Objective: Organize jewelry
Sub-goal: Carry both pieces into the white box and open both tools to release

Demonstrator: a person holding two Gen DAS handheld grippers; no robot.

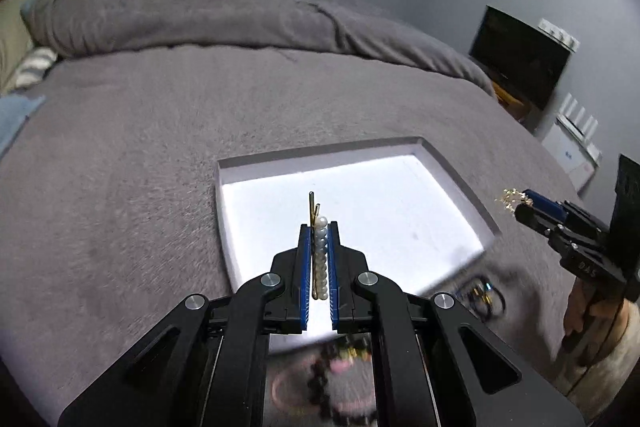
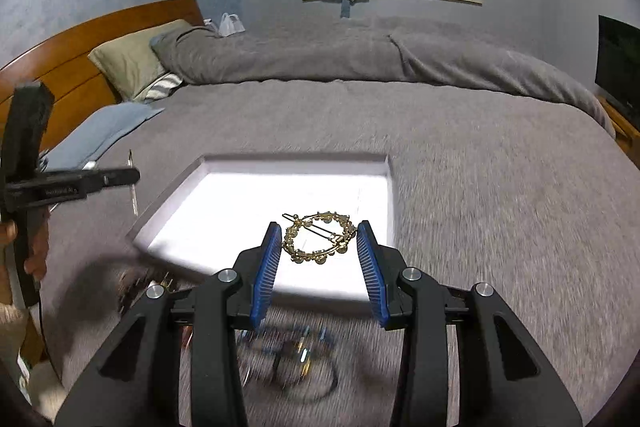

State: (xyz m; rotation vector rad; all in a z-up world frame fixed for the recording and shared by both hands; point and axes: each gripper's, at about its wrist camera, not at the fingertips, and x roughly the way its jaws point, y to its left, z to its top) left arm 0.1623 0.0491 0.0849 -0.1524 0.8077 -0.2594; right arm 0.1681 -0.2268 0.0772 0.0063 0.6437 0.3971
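While my left gripper [image 1: 319, 227] pinches a pearl pin [image 1: 320, 259] upright between nearly closed blue pads, my right gripper [image 2: 318, 239] clamps a gold ring-shaped clip [image 2: 320, 237] across its width. Both hang above the white tray [image 1: 248, 167], which looks bare. Blurred bracelets [image 2: 296, 359] lie on the grey blanket [image 1: 140, 147] nearby, so I judge sorting has barely begun.

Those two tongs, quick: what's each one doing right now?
Left tongs: closed on a pearl hair pin.
Right tongs: closed on a round gold hair clip.
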